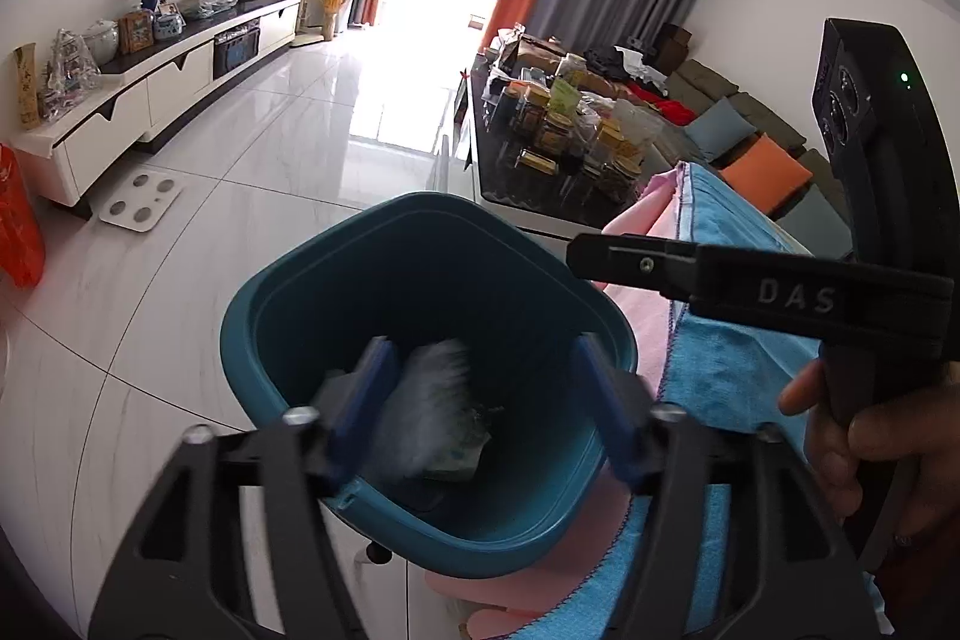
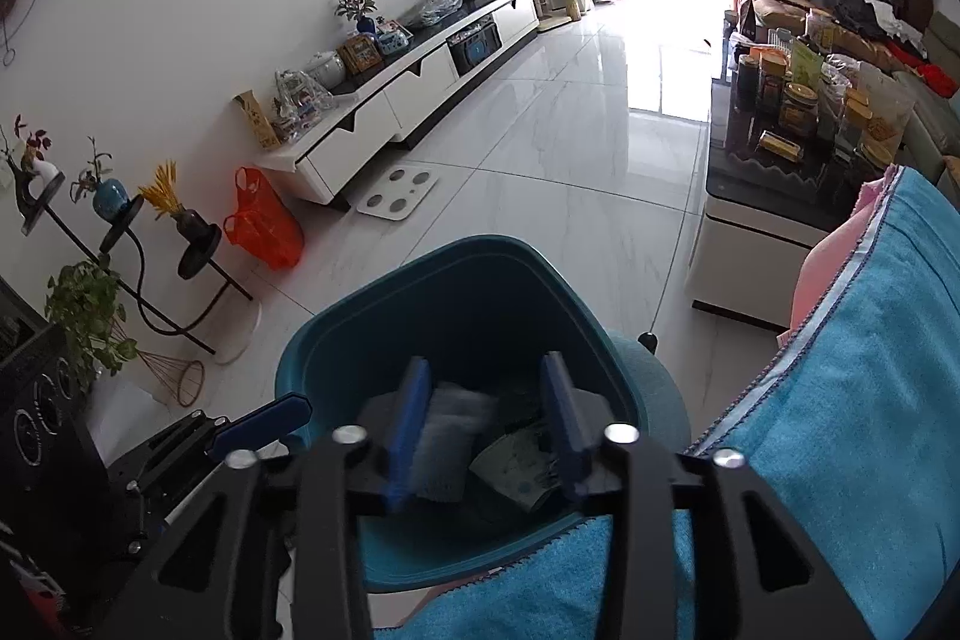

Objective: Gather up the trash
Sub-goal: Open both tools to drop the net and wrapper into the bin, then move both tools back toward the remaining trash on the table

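A teal trash bin [image 1: 288, 304] stands below both grippers; it also shows in the right wrist view [image 2: 372, 316]. My left gripper [image 1: 480, 394] is open over the bin mouth, and a blurred whitish piece of trash [image 1: 432, 412] lies between and below its blue fingers. My right gripper [image 2: 489, 424] is open over the same bin. Inside the bin I see a whitish piece [image 2: 447, 430] and a crumpled printed wrapper [image 2: 516, 466]. The right gripper's body [image 1: 750, 280] crosses the left wrist view above the bin's right rim. The left gripper's blue fingertip [image 2: 264, 424] shows at the bin's left.
A blue towel [image 2: 840, 370] over a pink cloth [image 2: 828, 262] covers the surface to the right of the bin. A dark coffee table [image 2: 750, 184] crowded with jars stands beyond. A white TV cabinet [image 2: 384, 112], a floor scale [image 2: 396, 190] and an orange bag [image 2: 264, 226] lie to the left.
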Demonstrator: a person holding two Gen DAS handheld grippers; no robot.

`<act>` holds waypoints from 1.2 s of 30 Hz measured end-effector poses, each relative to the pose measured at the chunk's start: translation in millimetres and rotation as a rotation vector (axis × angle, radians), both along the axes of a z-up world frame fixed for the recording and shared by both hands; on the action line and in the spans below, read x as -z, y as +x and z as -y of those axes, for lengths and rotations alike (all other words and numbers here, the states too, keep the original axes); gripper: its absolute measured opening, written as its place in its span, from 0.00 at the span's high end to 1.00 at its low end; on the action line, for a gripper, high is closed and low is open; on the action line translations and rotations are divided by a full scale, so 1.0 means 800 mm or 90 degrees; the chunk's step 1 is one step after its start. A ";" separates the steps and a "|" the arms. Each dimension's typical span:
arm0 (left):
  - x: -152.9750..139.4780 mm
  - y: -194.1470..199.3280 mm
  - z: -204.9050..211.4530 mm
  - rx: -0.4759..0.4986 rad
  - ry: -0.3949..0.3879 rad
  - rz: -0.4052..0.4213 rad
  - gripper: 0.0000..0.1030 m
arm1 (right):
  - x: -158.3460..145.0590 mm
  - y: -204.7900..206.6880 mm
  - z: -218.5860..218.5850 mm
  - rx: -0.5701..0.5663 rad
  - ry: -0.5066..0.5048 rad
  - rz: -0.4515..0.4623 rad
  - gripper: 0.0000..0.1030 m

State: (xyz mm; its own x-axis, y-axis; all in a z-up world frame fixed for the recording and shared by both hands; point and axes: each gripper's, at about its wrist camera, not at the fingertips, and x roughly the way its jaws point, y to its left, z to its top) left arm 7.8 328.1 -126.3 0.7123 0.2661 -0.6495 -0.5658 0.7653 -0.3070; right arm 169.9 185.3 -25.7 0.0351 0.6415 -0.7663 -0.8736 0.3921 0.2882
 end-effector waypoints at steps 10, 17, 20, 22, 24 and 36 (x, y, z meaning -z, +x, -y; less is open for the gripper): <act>-0.021 -0.018 0.010 -0.022 0.032 0.004 0.27 | -0.019 0.009 0.024 0.019 0.029 0.007 0.57; -0.045 -0.037 0.028 -0.040 0.054 0.017 0.15 | -0.035 0.009 0.057 0.038 0.049 0.036 0.45; -0.062 -0.044 0.040 -0.040 0.070 0.034 0.11 | -0.042 0.008 0.078 0.048 0.060 0.051 0.41; -0.075 -0.047 0.048 -0.037 0.080 0.046 0.06 | -0.049 0.003 0.098 0.057 0.073 0.064 0.33; -0.088 -0.048 0.059 -0.033 0.086 0.057 0.06 | -0.053 0.001 0.115 0.068 0.082 0.073 0.26; -0.152 -0.054 0.132 0.000 0.126 0.134 0.06 | -0.072 -0.033 0.251 0.166 0.137 0.146 0.07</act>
State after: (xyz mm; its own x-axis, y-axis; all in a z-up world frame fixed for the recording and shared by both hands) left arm -35.0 222.8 -5.0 0.8260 0.3737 -0.4220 -0.5058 0.8218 -0.2622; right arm 143.2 -15.4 31.9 0.3719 0.7333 -0.5692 -0.8043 0.5607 0.1968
